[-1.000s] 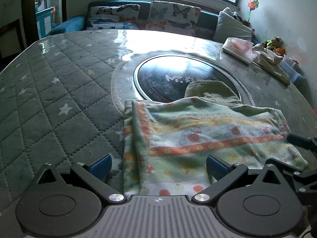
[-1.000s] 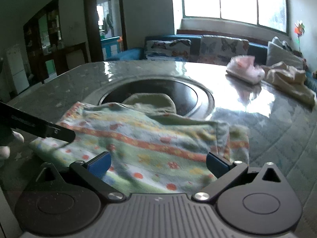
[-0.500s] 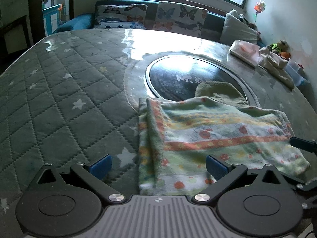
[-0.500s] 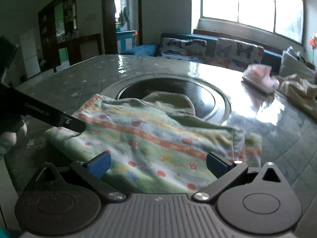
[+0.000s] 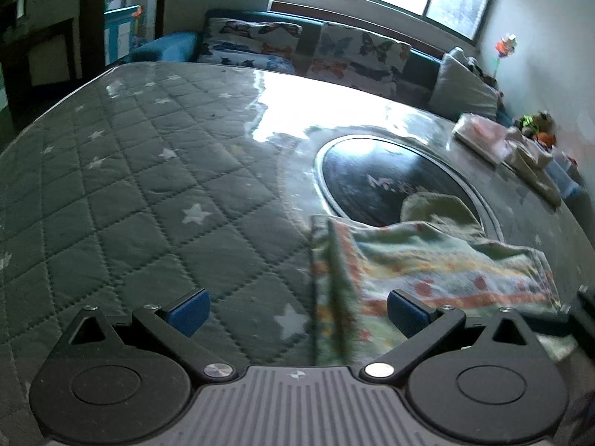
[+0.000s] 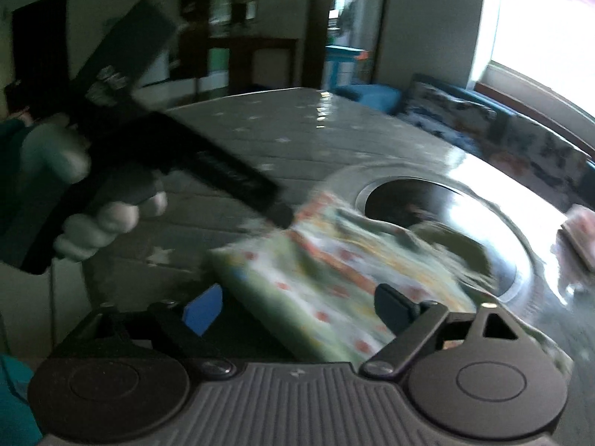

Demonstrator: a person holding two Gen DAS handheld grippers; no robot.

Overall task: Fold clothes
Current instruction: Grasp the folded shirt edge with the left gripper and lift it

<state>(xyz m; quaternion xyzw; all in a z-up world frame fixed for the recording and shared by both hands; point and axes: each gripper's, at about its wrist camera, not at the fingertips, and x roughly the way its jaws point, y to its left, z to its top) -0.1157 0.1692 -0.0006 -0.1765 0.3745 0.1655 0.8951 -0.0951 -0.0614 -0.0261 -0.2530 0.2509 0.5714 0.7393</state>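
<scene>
In the right wrist view the folded garment (image 6: 334, 282) lay lower centre, long axis running up-left, between the closing, untouching jaws of the right gripper (image 6: 297, 306); the left gripper (image 5: 295, 310) stood spread beside it.

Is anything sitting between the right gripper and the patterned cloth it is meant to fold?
Nothing visible. The right gripper is closing its jaws with the near edge of the green floral-print cloth already between them; only the quilted star-pattern table cover lies around it.

Your right wrist view is motion-smeared — the floral cloth (image 6: 334, 278) shows no clear pattern, and the pink bundle (image 6: 580, 234) is cut off at the frame's right edge.
</scene>
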